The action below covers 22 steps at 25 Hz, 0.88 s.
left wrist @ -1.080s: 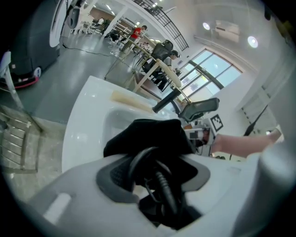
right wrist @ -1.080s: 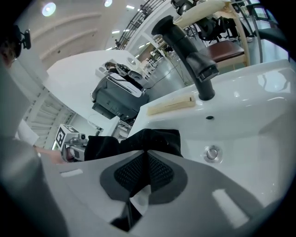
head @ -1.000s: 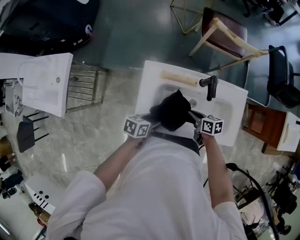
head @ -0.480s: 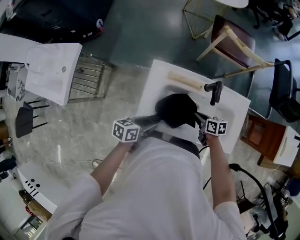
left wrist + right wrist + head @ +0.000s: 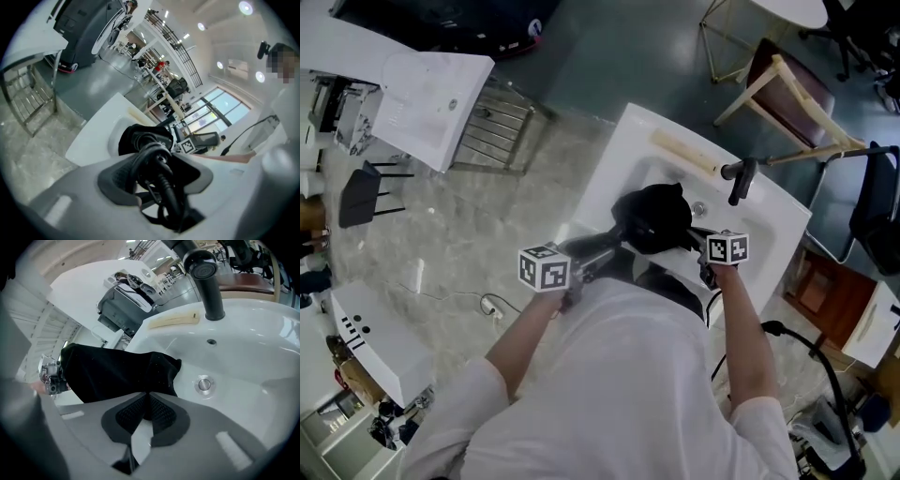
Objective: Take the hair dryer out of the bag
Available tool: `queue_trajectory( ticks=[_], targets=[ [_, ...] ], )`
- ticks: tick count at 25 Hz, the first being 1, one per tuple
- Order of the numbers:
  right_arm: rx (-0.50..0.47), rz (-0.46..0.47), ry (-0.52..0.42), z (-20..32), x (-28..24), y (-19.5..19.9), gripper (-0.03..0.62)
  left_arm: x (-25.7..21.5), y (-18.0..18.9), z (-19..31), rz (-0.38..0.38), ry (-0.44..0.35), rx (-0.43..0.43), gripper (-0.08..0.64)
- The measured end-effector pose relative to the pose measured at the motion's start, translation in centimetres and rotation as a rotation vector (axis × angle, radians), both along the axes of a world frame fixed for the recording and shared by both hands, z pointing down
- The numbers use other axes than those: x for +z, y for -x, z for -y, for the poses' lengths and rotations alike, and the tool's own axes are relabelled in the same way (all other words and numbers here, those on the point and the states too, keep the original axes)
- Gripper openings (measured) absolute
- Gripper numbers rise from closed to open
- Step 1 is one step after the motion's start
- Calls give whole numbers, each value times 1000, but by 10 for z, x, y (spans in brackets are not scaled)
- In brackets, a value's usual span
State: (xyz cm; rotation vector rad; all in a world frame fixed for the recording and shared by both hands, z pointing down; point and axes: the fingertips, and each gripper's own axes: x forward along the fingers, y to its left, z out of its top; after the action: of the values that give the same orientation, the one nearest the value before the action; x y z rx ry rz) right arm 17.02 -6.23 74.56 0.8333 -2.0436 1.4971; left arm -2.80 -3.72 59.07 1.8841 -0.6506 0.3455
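Observation:
A black cloth bag [image 5: 654, 217] lies in the basin of a white sink [image 5: 609, 169]. In the left gripper view, a black hair dryer [image 5: 149, 139] with its cord [image 5: 168, 197] wound round it sticks out of the bag [image 5: 125, 140] toward me. My left gripper [image 5: 157, 159] is shut on that dryer end and cord, its jaws standing wide round them. The left gripper [image 5: 602, 247] sits at the bag's near left side. My right gripper [image 5: 149, 406] is shut on an edge of the bag [image 5: 112, 373], at the bag's right [image 5: 701, 242].
A black faucet [image 5: 206, 282] stands at the sink's back, a beige bar [image 5: 173, 319] lies on the rim beside it, and the drain [image 5: 204, 384] shows right of the bag. A wooden chair [image 5: 787, 89] and a metal rack [image 5: 492, 131] stand on the floor around.
My left gripper has drawn back from the bag, to the left and upward, with the dryer end in it. The right gripper has sunk a little, still pinching the bag.

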Motion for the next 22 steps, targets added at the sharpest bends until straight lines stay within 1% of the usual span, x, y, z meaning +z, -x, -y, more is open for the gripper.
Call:
queue_trajectory(
  ticks=[2, 5, 8, 11, 15, 17, 20, 22],
  targets=[
    [-9, -11, -3, -4, 3, -2, 20, -4, -2, -14, -11, 0, -27, 222],
    [-2, -38, -8, -7, 9, -8, 20, -10, -4, -29, -50, 0, -66, 222],
    [1, -58, -5, -7, 13, -13, 19, -13, -4, -39, -65, -15, -86, 222],
    [-63, -73, 11, -15, 20, -12, 20, -17, -5, -44, -84, -40, -102, 222],
    [-178, -136, 15, -34, 33, -17, 20, -28, -14, -54, -116, -66, -134, 222],
    [-197, -146, 10, -39, 34, -20, 25, -32, -18, -57, -129, -80, -143, 222],
    [-180, -143, -2, -42, 29, -24, 92, -36, -24, -60, -144, -99, -154, 222],
    [-171, -135, -29, -43, 21, -27, 115, -37, -28, -61, -148, -109, -160, 222]
  ],
)
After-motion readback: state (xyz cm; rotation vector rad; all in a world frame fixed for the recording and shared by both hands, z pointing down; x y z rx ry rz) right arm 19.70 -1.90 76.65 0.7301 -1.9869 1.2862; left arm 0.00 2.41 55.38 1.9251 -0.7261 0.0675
